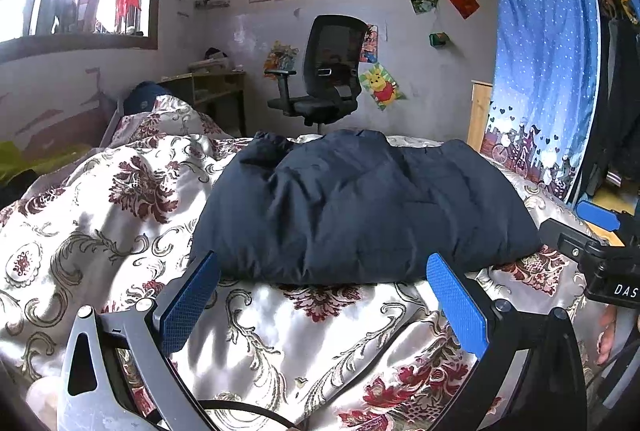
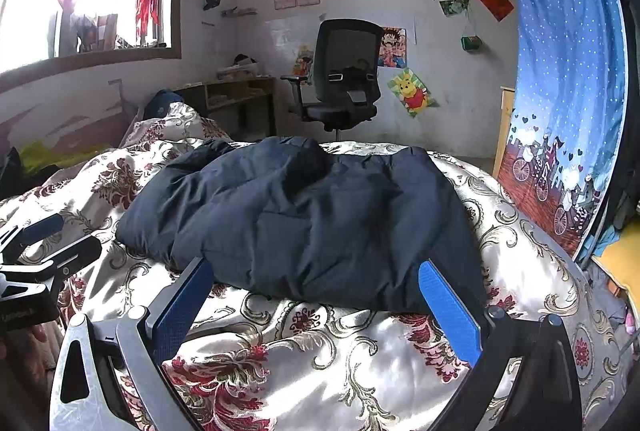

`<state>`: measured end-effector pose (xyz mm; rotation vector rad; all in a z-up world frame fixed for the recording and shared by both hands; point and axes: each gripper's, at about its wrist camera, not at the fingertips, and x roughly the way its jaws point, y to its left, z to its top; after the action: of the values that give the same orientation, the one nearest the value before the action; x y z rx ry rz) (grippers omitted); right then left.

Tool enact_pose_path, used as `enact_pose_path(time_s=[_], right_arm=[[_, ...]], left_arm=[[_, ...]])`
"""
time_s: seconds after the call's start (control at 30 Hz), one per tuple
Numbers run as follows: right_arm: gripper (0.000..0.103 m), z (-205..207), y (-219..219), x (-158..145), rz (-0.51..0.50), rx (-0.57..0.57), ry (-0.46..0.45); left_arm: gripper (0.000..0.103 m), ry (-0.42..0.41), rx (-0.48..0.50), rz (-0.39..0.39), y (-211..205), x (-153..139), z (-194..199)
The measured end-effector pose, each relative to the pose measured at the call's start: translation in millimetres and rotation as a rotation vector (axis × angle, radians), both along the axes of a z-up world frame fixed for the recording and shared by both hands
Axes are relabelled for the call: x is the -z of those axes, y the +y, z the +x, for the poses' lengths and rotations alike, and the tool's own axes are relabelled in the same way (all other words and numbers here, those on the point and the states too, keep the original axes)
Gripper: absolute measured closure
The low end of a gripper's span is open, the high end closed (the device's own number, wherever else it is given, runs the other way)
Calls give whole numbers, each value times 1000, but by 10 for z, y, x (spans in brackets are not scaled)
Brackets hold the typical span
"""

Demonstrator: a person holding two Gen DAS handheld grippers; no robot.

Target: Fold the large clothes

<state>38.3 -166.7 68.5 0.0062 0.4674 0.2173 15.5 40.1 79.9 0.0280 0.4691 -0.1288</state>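
- Left wrist view: left tool wide, holding nothing, just short of the jacket's near edge.
- Jacket, navy and puffy, bundled mid-bed.
- Likely soft, bulky, light, slippery shell; pinch a hem or corner, not the padding.
- Right tool wide too, holding nothing.

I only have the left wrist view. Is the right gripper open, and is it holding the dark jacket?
Observer: The right gripper is open; nothing sits between its fingers.
Operator: How close is it to the jacket?
Observer: The navy jacket lies just ahead of its fingertips on the floral bedspread.
Operator: Anything right of the jacket I'm missing?
Observer: Bare bedspread runs to the blue curtain, with something yellow below it.
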Motion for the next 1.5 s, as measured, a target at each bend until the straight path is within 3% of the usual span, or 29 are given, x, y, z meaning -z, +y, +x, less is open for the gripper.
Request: enact_pose_path(time_s=[0.47,1.5], right_arm=[[0,-4,0,18,-3,-2,7],[0,-6,10,23,-4,-3,7]], left_arm=[[2,15,-41,-59,107,-13,24],[2,7,-39,-54,79,-28,-4]])
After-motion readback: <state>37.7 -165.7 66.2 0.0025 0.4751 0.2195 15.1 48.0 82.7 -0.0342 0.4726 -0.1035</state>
